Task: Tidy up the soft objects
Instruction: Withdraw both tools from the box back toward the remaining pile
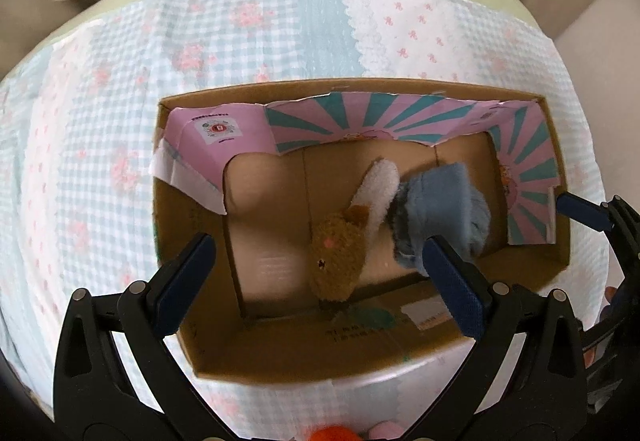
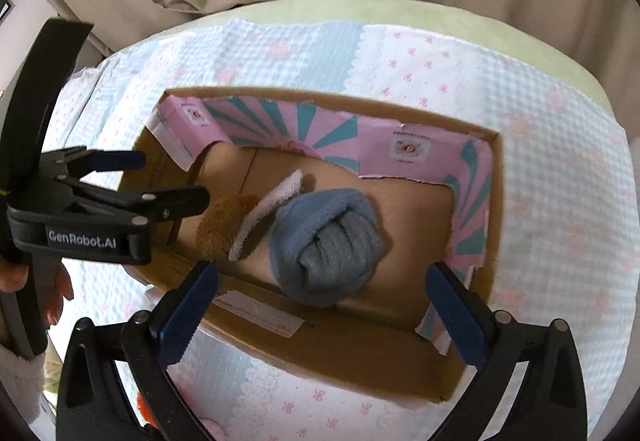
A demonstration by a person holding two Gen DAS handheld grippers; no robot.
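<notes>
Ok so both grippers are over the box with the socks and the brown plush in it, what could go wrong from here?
1. The blue rolled sock bundle sits loosely wrapped; it may unroll if nudged.
2. The pink paper liner is torn and loose along the cardboard box wall; a finger could snag it.
3. The brown plush toy leans on the near wall, crowding later drops.

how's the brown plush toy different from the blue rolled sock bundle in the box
The fuzzy brown plush toy has a face and a white fleecy part; the blue-grey rolled sock bundle is a plain ball. The toy lies left of the bundle, which looks bulkier. Both lie inside the cardboard box, ungripped.
</notes>
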